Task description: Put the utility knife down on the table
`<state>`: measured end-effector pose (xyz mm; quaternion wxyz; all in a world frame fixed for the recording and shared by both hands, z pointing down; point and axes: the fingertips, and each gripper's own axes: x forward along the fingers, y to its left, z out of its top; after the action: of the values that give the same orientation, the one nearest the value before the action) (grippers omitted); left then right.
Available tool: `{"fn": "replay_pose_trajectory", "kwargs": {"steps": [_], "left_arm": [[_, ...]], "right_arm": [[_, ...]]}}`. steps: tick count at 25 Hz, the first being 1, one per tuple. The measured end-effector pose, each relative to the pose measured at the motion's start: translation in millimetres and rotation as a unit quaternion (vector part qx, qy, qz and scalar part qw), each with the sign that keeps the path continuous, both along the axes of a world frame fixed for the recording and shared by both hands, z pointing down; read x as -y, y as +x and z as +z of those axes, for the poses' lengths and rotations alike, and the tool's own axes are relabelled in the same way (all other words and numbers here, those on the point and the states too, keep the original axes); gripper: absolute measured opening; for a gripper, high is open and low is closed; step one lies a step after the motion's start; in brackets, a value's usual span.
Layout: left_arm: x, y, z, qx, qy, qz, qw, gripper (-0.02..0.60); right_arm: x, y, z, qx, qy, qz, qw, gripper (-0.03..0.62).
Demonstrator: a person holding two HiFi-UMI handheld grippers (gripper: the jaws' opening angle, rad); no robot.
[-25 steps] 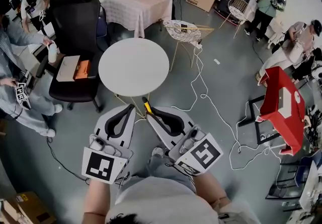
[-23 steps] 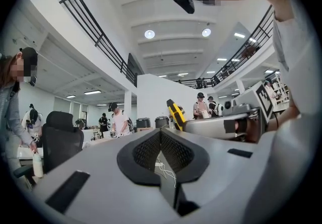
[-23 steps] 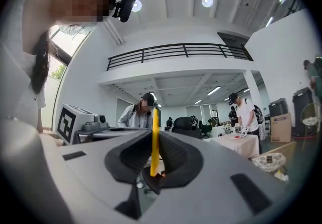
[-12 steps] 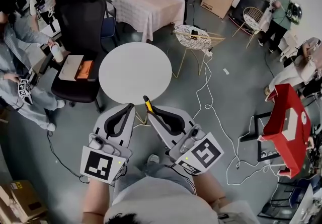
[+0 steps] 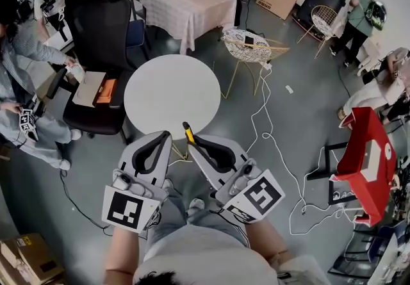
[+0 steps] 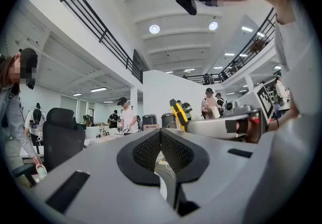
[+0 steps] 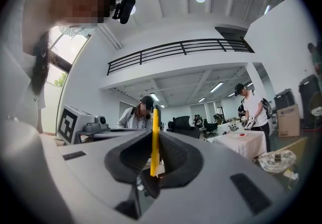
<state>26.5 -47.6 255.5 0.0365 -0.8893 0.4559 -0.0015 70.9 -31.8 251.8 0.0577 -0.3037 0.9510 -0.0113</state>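
Observation:
A yellow and black utility knife (image 5: 188, 133) sticks out from the tip of my right gripper (image 5: 194, 141), which is shut on it just short of the round white table (image 5: 172, 91). In the right gripper view the utility knife (image 7: 155, 140) stands as a thin yellow strip between the closed jaws. My left gripper (image 5: 165, 136) hangs beside it at the table's near edge, shut with nothing in it. From the left gripper view the utility knife (image 6: 178, 114) shows at the right, above the other gripper's body.
A black office chair (image 5: 97, 40) with a box and an orange item on its seat stands left of the table. A wire chair (image 5: 246, 47) and a cloth-covered table (image 5: 189, 3) lie beyond. White cables (image 5: 269, 143) trail over the floor at right. A red stand (image 5: 366, 149) is far right. Several people stand around.
The view has shifted slightly, bringing the round table a little nearer to both grippers. The right gripper still holds the knife in the same way; the left stays shut.

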Motion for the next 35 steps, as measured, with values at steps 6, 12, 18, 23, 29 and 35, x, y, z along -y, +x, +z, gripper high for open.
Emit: {"fn": "replay_pose_trajectory", "kwargs": {"steps": [6, 12, 18, 23, 29, 35], "left_arm": [[41.3, -16.4, -0.3, 0.0, -0.007, 0.03, 0.9995, 0.011], [86.9, -41.9, -0.6, 0.002, -0.006, 0.059, 0.9982, 0.011], [126.3, -65.3, 2.4, 0.005, -0.001, 0.088, 0.9961, 0.011], [149.6, -84.2, 10.6, -0.002, -0.008, 0.105, 0.9944, 0.011], [163.0, -90.5, 21.4, -0.014, -0.018, 0.107, 0.994, 0.011], [178.2, -98.7, 38.5, -0.016, -0.028, 0.098, 0.9946, 0.011]], "right_arm": [[38.6, -21.7, -3.1, -0.004, -0.003, 0.023, 1.0, 0.049], [81.0, -49.8, -3.0, -0.007, -0.004, 0.052, 0.999, 0.048], [119.1, -74.2, 0.4, -0.011, -0.005, 0.084, 0.996, 0.049], [140.5, -91.0, 7.1, -0.019, -0.008, 0.105, 0.994, 0.048], [159.8, -91.0, 26.1, -0.038, -0.031, 0.12, 0.992, 0.048], [195.7, -91.7, 75.5, -0.074, -0.075, 0.129, 0.986, 0.048]]}}
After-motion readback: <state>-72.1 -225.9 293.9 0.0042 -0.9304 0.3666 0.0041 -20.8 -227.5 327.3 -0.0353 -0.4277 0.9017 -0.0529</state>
